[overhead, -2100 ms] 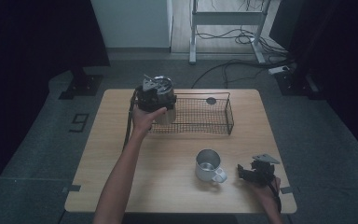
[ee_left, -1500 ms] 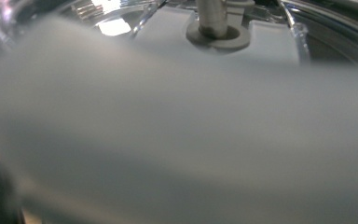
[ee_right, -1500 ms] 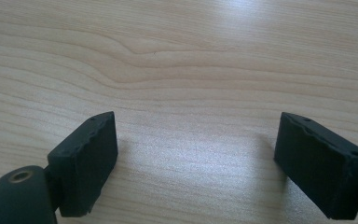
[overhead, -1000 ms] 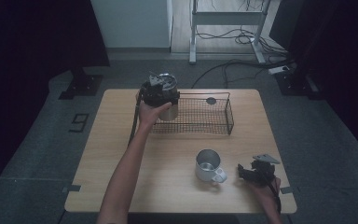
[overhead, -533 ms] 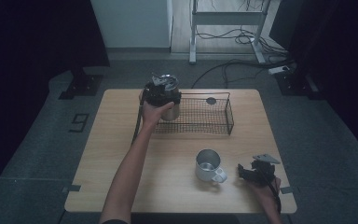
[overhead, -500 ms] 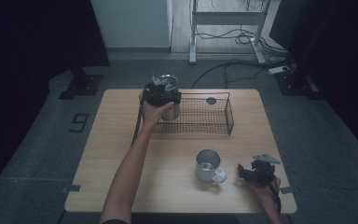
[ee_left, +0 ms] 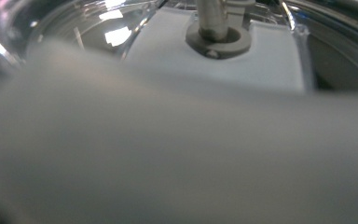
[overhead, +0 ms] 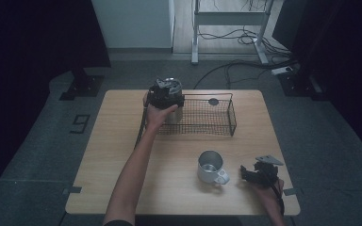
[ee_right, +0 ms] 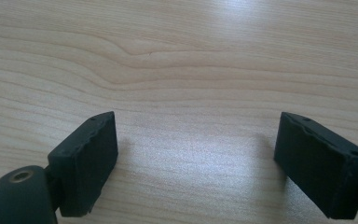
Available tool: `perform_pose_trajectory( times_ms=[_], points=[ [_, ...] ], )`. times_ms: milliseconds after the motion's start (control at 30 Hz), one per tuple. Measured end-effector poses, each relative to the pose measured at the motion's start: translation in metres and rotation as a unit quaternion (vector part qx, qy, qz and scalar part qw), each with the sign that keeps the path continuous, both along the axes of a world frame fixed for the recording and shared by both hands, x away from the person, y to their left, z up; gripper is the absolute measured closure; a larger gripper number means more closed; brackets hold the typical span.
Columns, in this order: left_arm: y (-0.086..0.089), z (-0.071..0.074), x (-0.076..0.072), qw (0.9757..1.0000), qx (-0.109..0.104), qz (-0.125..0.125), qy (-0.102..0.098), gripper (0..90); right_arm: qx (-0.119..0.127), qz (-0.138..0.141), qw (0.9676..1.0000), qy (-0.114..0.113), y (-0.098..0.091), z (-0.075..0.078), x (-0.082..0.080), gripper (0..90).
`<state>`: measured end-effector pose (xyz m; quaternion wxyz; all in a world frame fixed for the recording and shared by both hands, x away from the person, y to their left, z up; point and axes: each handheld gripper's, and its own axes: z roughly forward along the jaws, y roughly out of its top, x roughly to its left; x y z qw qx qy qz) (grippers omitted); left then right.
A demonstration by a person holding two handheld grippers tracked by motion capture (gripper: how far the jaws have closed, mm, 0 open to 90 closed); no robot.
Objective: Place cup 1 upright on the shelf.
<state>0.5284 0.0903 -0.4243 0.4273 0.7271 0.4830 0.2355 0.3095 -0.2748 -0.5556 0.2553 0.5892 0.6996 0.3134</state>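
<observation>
"Steel cup (overhead: 175,113), position?" asks the first technician.

"At the left end of the wire basket (overhead: 230,114), at the far side of the table (overhead: 118,146)," answers the second. "It stands upright. Whether its base touches the basket floor cannot be told from the high view."

"Appearance?"

"Round, bare metal, dull grey on the outer wall. In the left gripper view, the inside (ee_left: 98,28) is polished and mirrors bright patches of light. A white plate with a metal post sits within it. A blurred grey band crosses the foreground there."

"Left gripper (overhead: 168,100)?"

"On top of the cup, carried by the left hand (overhead: 155,115). The jaws are hidden, but the high view has the cup hanging directly under the gripper, so it reads as clamped on the cup."

"Right gripper (overhead: 243,173)?"

"Resting on the near right part of the table in the right hand (overhead: 267,190). Its own view (ee_right: 196,154) shows the jaws spread wide over bare wood, with nothing between them."

"Other items?"

"A mug (overhead: 210,165) with a handle stands just beside the right gripper. A dark disc (overhead: 213,101) lies in the basket, toward its right end."
</observation>
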Motion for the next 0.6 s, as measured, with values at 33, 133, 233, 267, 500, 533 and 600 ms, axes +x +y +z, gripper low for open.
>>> perform_pose_trajectory(
  times_ms=[33,133,233,267,500,533,600],
  points=[
    [0.000,-0.001,0.000,1.0000,0.001,0.000,0.001,3.7,0.001,0.000,1.0000,-0.001,0.000,0.000,0.000,13.2],
    [-0.001,-0.009,0.000,1.0000,0.006,0.002,0.006,3.7,0.000,0.000,1.0000,0.000,0.000,0.000,0.000,13.2],
    [0.000,-0.013,0.001,0.9999,0.006,0.004,0.008,3.7,0.000,0.000,1.0000,0.000,0.000,0.000,0.000,13.2],
    [0.001,-0.015,0.001,0.9999,0.006,0.005,0.009,3.7,0.000,0.000,1.0000,0.000,0.000,0.000,0.000,13.2],
    [0.002,-0.023,0.002,0.9998,0.007,0.013,0.013,3.7,0.000,0.000,1.0000,0.000,0.000,0.000,0.000,13.2],
    [0.003,-0.024,0.002,0.9997,0.009,0.014,0.014,3.7,0.000,0.000,1.0000,0.000,0.000,0.000,0.000,13.2],
    [0.003,-0.026,0.002,0.9997,0.008,0.015,0.015,3.7,0.000,0.000,1.0000,0.000,0.000,0.000,0.000,13.2]
  ],
)
